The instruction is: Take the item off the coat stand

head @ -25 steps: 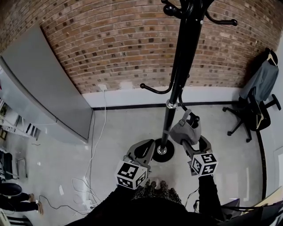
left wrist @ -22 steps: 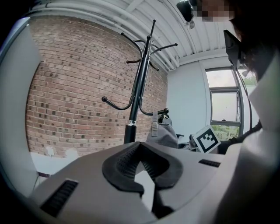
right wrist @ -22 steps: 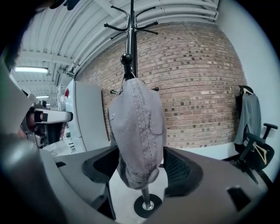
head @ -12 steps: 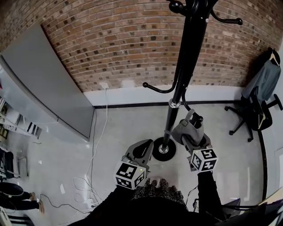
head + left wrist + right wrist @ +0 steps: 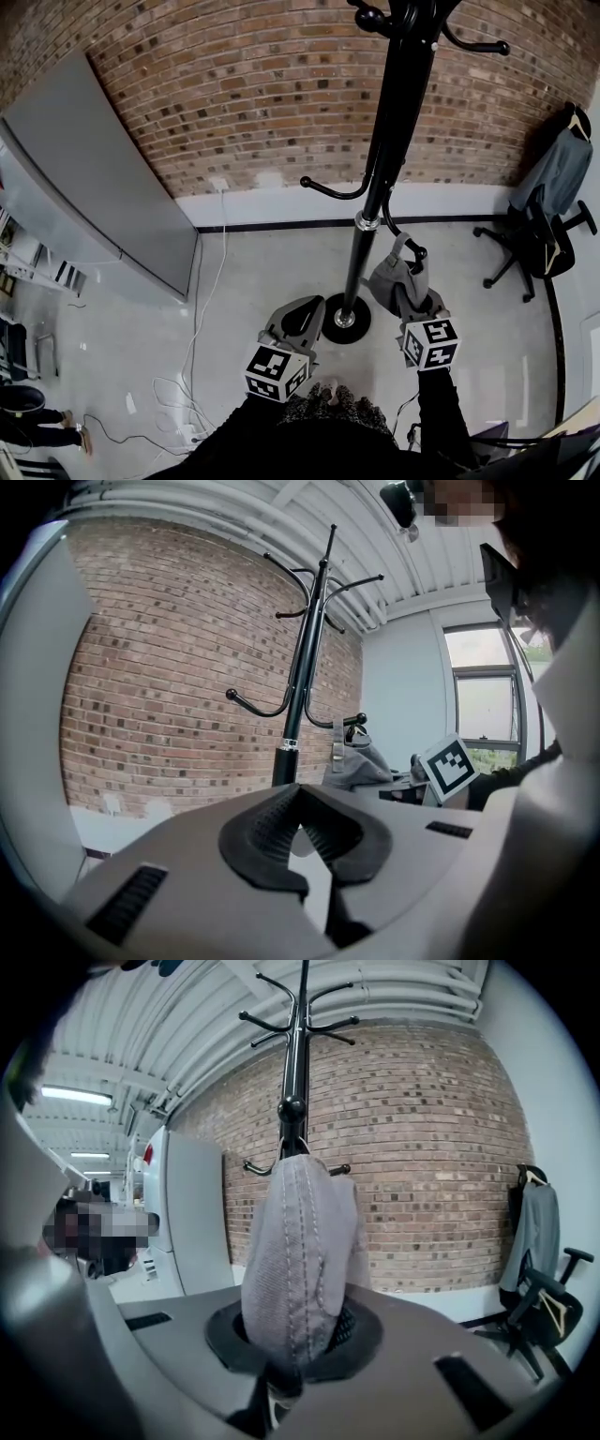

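The right gripper point(image 5: 292, 1333) is closing its jaws on a grey bag point(image 5: 298, 1251), with the fabric pinched between them at the lower centre of the right gripper view. The bag has pale stitching along its seam. It hangs by a strap from a low hook point(image 5: 413, 251) of the black coat stand point(image 5: 386, 141), just right of the pole in the middle of the head view. The left gripper point(image 5: 307, 309), lower centre beside the stand's round base point(image 5: 362, 328), has its jaws drawn together on nothing. A brick wall point(image 5: 234, 94) fills the top of the frame.
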A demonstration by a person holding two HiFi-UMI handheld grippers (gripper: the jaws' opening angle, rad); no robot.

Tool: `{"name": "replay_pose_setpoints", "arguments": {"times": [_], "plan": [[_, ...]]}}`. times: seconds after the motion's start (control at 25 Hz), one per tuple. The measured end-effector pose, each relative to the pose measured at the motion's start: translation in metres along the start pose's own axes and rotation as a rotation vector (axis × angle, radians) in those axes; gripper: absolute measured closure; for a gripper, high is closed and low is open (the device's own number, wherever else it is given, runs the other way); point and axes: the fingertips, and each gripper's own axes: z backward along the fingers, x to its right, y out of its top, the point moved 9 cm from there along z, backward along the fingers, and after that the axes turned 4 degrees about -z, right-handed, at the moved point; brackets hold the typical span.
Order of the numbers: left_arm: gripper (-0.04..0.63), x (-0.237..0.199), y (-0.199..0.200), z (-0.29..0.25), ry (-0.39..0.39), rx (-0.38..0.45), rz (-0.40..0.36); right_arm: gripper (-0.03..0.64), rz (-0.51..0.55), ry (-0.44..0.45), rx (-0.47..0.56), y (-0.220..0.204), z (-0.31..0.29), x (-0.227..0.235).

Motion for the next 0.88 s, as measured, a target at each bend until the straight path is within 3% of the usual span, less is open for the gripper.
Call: {"name": "replay_pose_setpoints", "arguments": {"times": [0.28, 0.88], "plan": [[0.588, 0.004, -0.001, -0.003, -0.01, -0.001, -0.003, 0.597, -0.016, 0.025, -0.013, 0.003, 0.009, -0.002], [0.588, 0.025, 0.01, -0.002, -0.043, 0.024, -0.008, 0.598, 0.008, 0.043, 0.081, 0.041, 0.053, -0.008]]}}
